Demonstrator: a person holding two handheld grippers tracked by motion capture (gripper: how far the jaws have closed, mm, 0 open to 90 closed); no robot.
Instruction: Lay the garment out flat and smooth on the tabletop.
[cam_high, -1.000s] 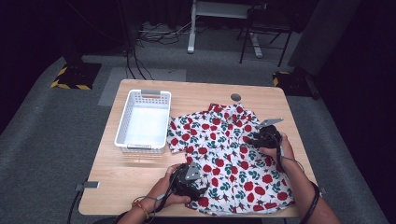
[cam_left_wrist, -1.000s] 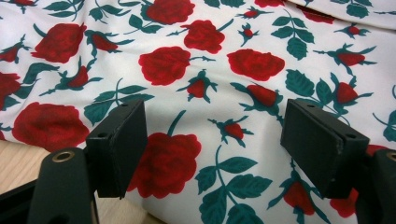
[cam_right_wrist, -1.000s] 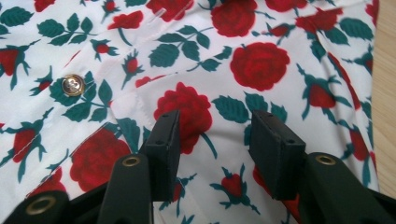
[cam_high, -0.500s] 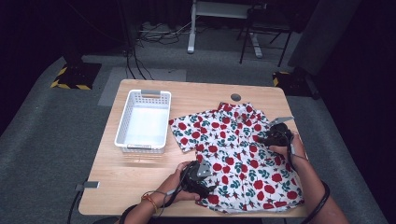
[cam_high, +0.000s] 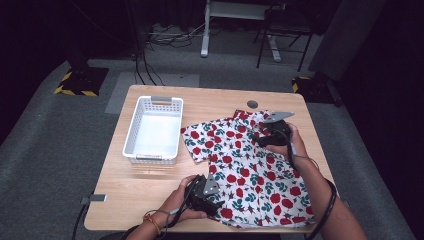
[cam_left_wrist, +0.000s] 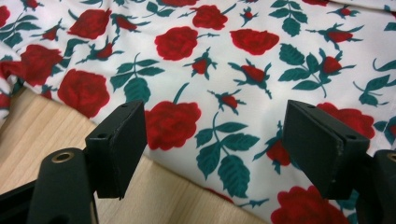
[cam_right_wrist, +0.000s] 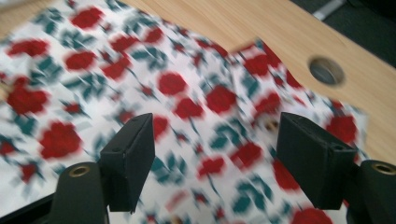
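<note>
A white shirt printed with red roses and green leaves (cam_high: 245, 165) lies spread flat over the right half of the wooden table (cam_high: 150, 190). At the shirt's near left hem my left gripper (cam_high: 220, 200) rests low, its jaws open. In the left gripper view, the hem (cam_left_wrist: 224, 116) lies between and beneath the left gripper's pads (cam_left_wrist: 219, 149) without being pinched. My right gripper (cam_high: 262, 137) hovers over the shirt's far right part near the collar. Its jaws have just been opening, and the right gripper (cam_right_wrist: 215, 158) stands wide with nothing between the pads, above the blurred shirt (cam_right_wrist: 187, 102).
An empty white plastic basket (cam_high: 131, 135) stands on the table's left half, just left of the shirt. A round cable hole (cam_high: 252, 104) sits in the tabletop beyond the collar. Bare wood runs along the near left edge. Desk legs and cables stand on the floor behind.
My right gripper has lifted off the shirt and moved left and away from me, toward the collar. The left gripper has stayed at the near hem.
</note>
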